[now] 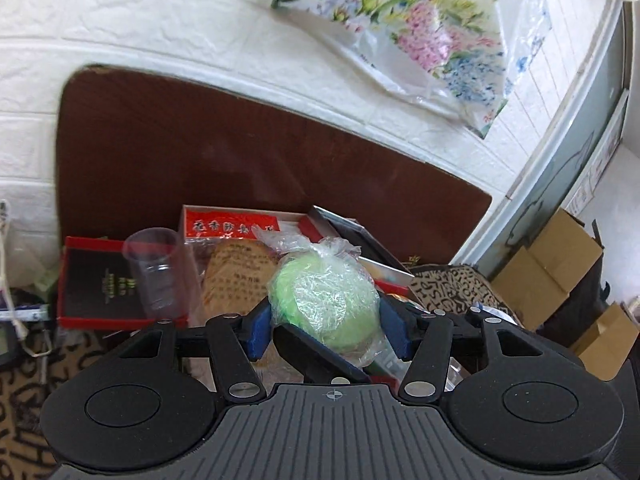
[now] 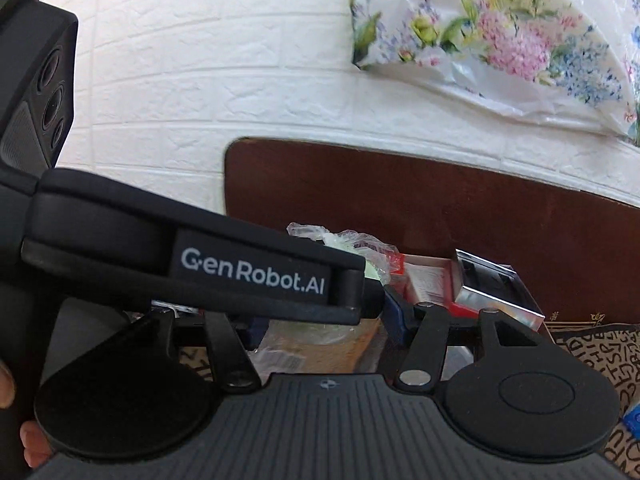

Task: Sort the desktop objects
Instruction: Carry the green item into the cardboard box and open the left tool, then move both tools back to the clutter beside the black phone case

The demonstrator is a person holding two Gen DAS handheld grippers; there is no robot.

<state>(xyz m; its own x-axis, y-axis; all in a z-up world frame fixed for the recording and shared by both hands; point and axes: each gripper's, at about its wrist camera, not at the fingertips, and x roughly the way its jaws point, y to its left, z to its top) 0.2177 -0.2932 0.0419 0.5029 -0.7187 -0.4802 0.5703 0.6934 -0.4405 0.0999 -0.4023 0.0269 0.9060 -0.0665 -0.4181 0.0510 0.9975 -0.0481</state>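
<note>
My left gripper (image 1: 326, 330) is shut on a green ball wrapped in clear plastic (image 1: 326, 300), its blue pads (image 1: 260, 330) pressing both sides, above a pile of boxes. Below it lie a red box with Chinese text (image 1: 232, 226), a red-rimmed black box (image 1: 94, 284) and a clear plastic cup (image 1: 154, 268). In the right wrist view the left gripper's black body (image 2: 200, 264) crosses in front and hides most of my right gripper (image 2: 320, 324). Its blue pads (image 2: 394, 320) stand apart over a plastic packet (image 2: 320, 344). The wrapped ball (image 2: 360, 248) peeks behind.
A silver and black box (image 2: 496, 288) lies on red boxes right of the ball. A dark brown board (image 1: 200, 152) leans against the white brick wall. A floral plastic bag (image 1: 420, 32) hangs above. Cardboard boxes (image 1: 552, 264) stand at the right. A letter-patterned cloth (image 2: 600, 352) covers the surface.
</note>
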